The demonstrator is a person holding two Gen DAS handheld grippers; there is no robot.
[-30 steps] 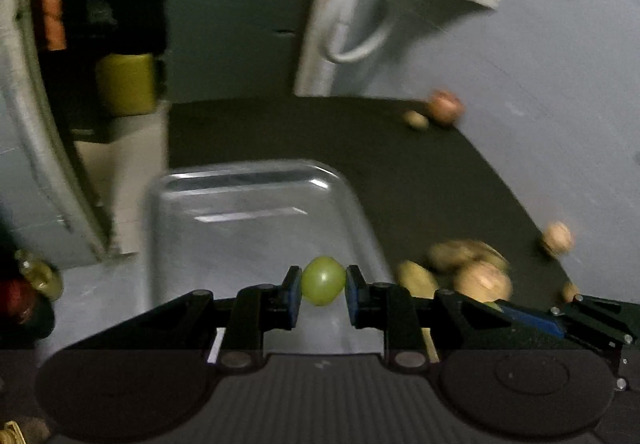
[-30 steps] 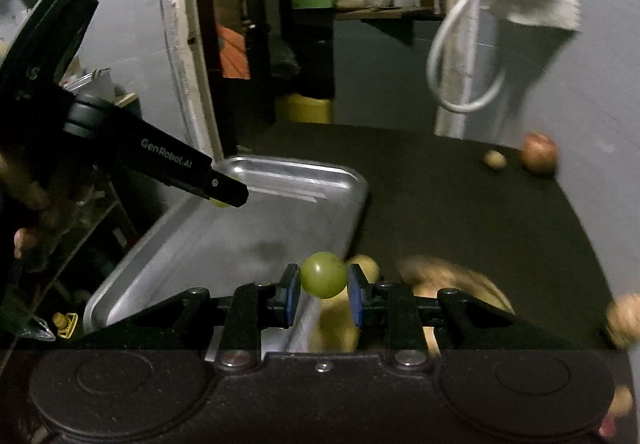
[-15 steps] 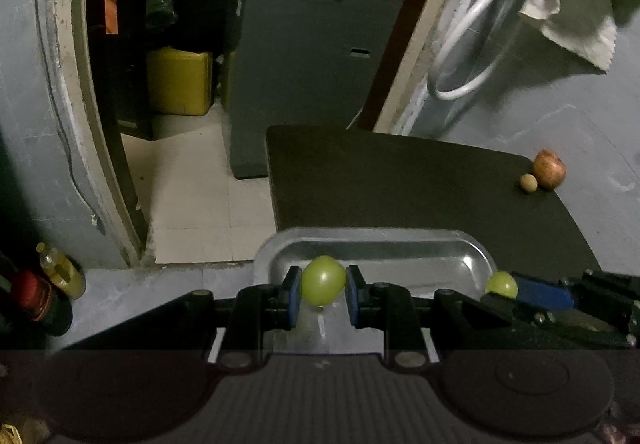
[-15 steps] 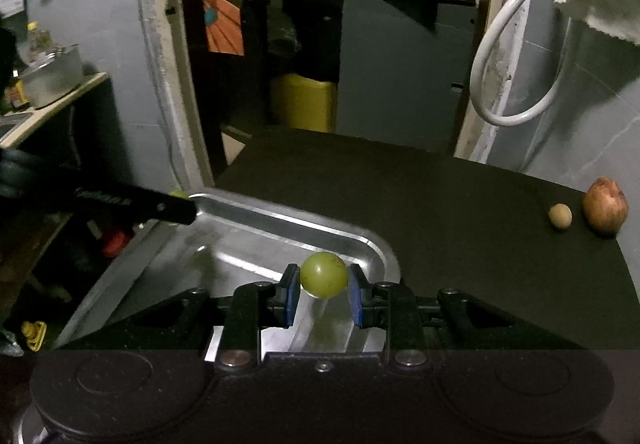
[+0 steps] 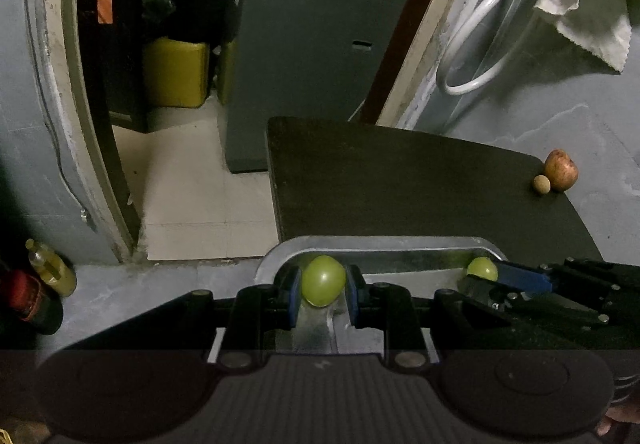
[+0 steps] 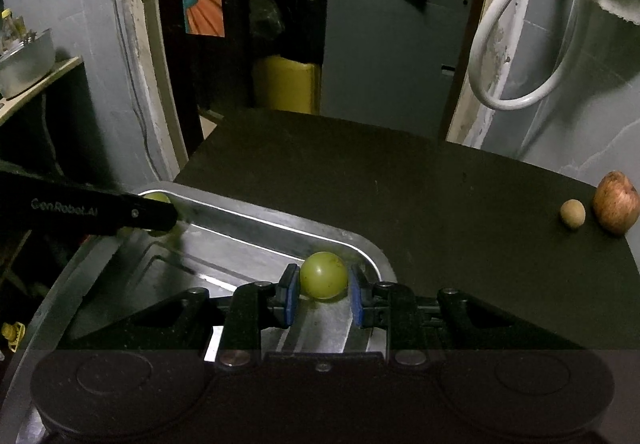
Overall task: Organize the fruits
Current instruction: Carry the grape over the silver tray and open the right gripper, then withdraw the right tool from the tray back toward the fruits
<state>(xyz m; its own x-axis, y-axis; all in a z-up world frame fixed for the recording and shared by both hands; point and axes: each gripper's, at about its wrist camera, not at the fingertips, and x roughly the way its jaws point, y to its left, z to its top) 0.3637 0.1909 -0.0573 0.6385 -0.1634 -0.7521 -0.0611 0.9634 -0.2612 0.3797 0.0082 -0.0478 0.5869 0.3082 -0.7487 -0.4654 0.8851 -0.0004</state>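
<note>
My left gripper [image 5: 323, 286] is shut on a green grape [image 5: 323, 280] and holds it over the far rim of a metal tray [image 5: 384, 246]. My right gripper [image 6: 324, 290] has its blue pads spread slightly; a second green grape [image 6: 323, 275] sits between them, resting in the tray's far right corner [image 6: 372, 248], with a small gap on each side. The right gripper with its grape [image 5: 483, 269] also shows in the left wrist view. The left gripper's finger [image 6: 100, 212] crosses the tray's left end in the right wrist view.
A red apple [image 6: 615, 203] and a small round brown fruit [image 6: 573, 215] lie at the far right of the black table [image 6: 400, 184]. The table's left edge drops to a tiled floor [image 5: 192, 196]. A white hose [image 6: 516, 44] hangs on the right wall.
Both grippers carried their grapes over the tray. The right gripper's pads have parted slightly, and its grape now rests in the tray. The left gripper still grips its grape.
</note>
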